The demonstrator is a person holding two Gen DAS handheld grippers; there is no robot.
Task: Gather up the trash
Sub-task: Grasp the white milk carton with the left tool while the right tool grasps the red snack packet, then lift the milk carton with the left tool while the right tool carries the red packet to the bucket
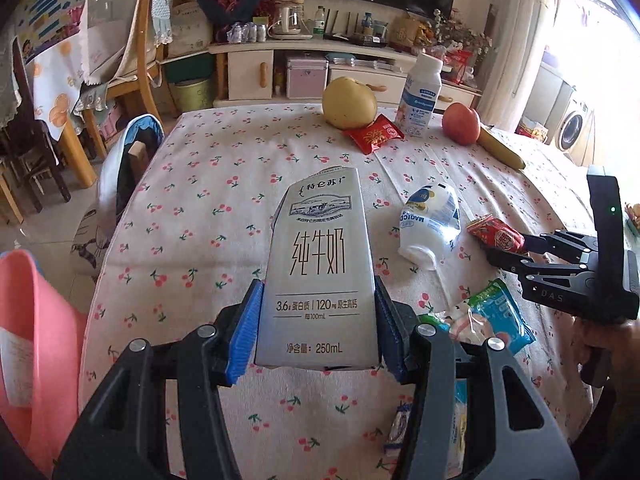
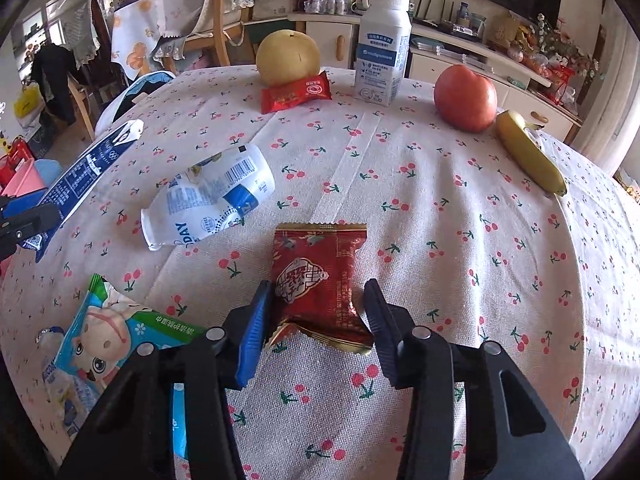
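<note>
My left gripper (image 1: pixel 318 304) is shut on a white milk carton (image 1: pixel 318 264) and holds it above the cherry-print tablecloth (image 1: pixel 224 184); the carton also shows in the right wrist view (image 2: pixel 86 172). My right gripper (image 2: pixel 318 300) is shut on a torn red snack wrapper (image 2: pixel 318 276), also seen in the left wrist view (image 1: pixel 496 234). A crushed white yogurt bottle (image 2: pixel 208 198) lies left of the wrapper. A blue-green cartoon wrapper (image 2: pixel 100 336) lies near the front left.
At the far side stand a yellow pear (image 2: pixel 288 56), a red snack pack (image 2: pixel 296 92), an upright white bottle (image 2: pixel 382 44), a red apple (image 2: pixel 464 96) and a banana (image 2: pixel 532 152). A pink bin (image 1: pixel 28 344) sits left of the table. Chairs stand behind.
</note>
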